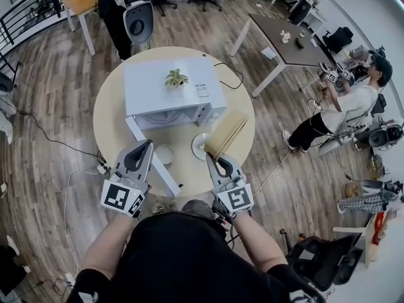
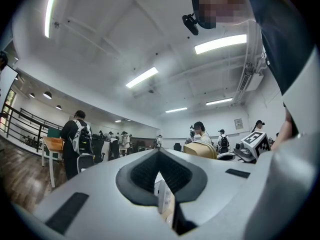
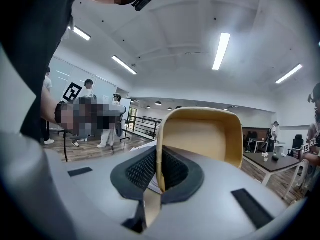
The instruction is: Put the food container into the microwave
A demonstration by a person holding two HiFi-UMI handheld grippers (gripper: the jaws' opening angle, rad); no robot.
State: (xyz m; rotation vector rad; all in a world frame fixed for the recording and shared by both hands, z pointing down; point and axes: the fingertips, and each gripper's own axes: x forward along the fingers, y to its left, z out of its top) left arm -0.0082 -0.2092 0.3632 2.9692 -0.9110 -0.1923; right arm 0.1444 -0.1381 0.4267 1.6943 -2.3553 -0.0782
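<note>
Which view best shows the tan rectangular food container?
Right gripper view: the tan rectangular food container fills the centre, rim between the jaws. Head view shows it small, tilted; left gripper view only a sliver.

Grey hand-held grippers (image 1: 147, 146), marker cubes (image 1: 121, 197), apparently black shirt (image 1: 183, 257).

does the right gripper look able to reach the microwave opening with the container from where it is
Probably yes: the door is swung open to the left, and the right gripper holds the container just before the open front of the microwave, with nothing standing between.
</note>
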